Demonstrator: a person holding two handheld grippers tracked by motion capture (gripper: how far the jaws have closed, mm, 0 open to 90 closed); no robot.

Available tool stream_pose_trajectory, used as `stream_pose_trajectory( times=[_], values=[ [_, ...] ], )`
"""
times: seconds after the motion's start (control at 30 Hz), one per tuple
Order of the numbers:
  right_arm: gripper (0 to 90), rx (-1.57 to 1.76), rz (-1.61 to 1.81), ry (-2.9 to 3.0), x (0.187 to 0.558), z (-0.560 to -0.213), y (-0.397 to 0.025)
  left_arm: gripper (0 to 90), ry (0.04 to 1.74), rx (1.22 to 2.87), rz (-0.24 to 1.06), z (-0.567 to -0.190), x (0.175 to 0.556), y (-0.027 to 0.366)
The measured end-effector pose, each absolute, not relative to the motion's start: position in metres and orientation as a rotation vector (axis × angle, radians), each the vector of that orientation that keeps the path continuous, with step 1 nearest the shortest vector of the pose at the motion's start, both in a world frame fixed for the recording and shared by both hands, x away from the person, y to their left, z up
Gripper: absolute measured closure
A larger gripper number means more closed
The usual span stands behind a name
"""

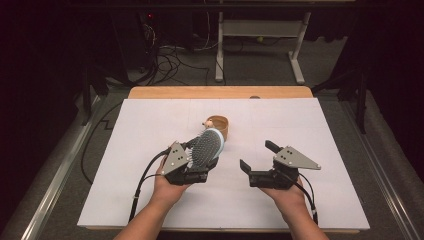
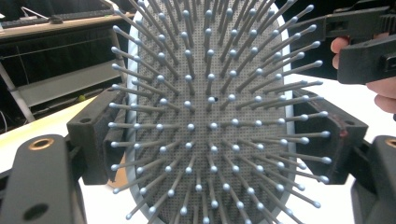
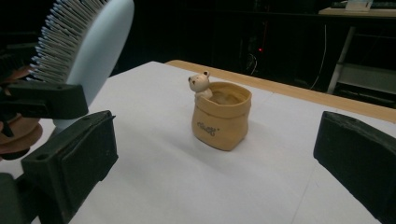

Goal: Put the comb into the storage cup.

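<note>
High view first: we see a white sheet [image 1: 150, 150] covering a wooden table [image 1: 220, 92]; two hands come in from the bottom edge, each with a black two-jaw gripper; the left gripper [image 1: 200, 162] pinches a pale blue paddle hairbrush [image 1: 207, 146] by its sides, bristles facing up and towards the person, the brush head tilted away towards the far side; just beyond the brush stands a small tan ceramic pot [image 1: 220, 127] shaped like a sack, with a little bear figure [image 1: 206, 122] on its rim; from above the brush head overlaps the pot's near side, and we cannot tell whether they touch; the right gripper [image 1: 257, 157] hovers well to the right of the brush, its jaws spread wide with nothing between them.

Left gripper view: we look straight onto the grey bristle pad of the hairbrush [image 2: 210, 116], ball-tipped pins [image 2: 211, 99] fanning out; the two black jaws press against its pale rim on either side; the right gripper [image 2: 359, 42] and some fingers [image 2: 385, 93] show at the upper right.

Right gripper view: we see the pot [image 3: 221, 115] standing upright on the white sheet [image 3: 187, 186], the bear [image 3: 200, 84] peering over its left rim; the pot sits ahead, between the parted jaws and clear of both; the hairbrush [image 3: 93, 46] rises at the upper left, held off the table.
</note>
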State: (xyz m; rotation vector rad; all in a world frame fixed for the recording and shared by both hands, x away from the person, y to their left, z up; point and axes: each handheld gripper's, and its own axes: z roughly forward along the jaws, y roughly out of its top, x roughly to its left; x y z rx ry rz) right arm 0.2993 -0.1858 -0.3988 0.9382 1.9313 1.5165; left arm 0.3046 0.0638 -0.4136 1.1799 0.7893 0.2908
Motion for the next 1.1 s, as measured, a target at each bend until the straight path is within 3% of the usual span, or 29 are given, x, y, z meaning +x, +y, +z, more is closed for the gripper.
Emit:
stream_pose_trajectory(
  times=[1.1],
  values=[
    [0.1,0.845,1.652,1.968,0.297,-0.361,-0.136,20.8,0.755,1.195,0.295,-0.413,0.292,0.049]
  ],
)
